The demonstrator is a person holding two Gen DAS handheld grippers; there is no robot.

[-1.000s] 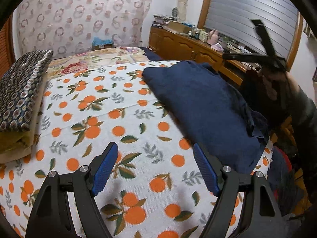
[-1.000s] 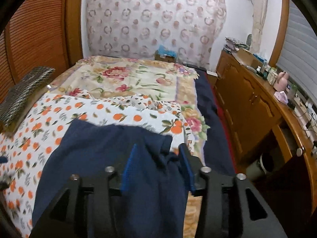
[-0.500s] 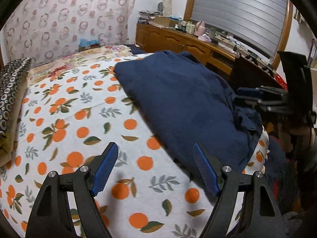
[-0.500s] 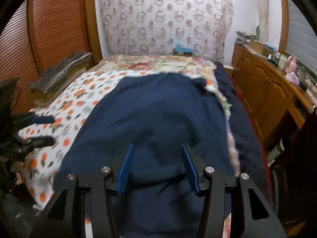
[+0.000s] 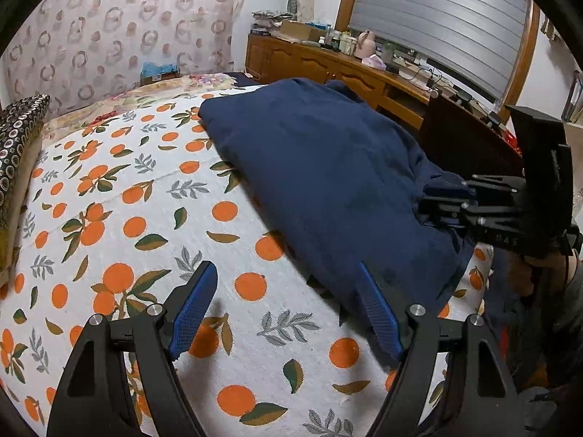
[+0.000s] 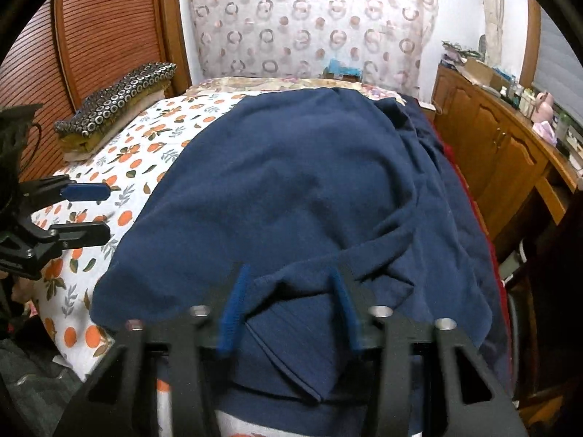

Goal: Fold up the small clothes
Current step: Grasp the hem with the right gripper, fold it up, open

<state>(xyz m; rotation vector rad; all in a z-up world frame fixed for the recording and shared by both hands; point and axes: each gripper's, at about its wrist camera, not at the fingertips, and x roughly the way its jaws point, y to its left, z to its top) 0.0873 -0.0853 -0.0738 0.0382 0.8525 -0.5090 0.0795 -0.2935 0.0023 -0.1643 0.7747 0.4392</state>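
Observation:
A navy garment (image 5: 328, 167) lies spread over the right half of a bed covered by an orange-print spread (image 5: 145, 200). My left gripper (image 5: 284, 269) hangs open just above the spread, and its right pad overlaps the garment's near left edge. In the right wrist view the garment (image 6: 291, 182) fills the middle. My right gripper (image 6: 288, 273) is at the garment's near hem with a raised fold of cloth between its blue pads. Its jaws are closing, and the pads still stand apart from the cloth. The right gripper (image 5: 437, 200) shows side-on in the left wrist view, and the left gripper (image 6: 91, 211) shows in the right wrist view.
Stacked patterned pillows (image 6: 120, 102) lie at the bed's far left against a slatted wooden wall. A wooden cabinet (image 5: 328, 69) with clutter on top runs along the right side, close to the bed. A patterned curtain hangs behind the bed. The spread (image 6: 153, 138) left of the garment is bare.
The right gripper came down and nearer to the garment's near hem, and its pads have drawn slightly closer around a fold. The left gripper shifted toward the garment's left edge and stayed open.

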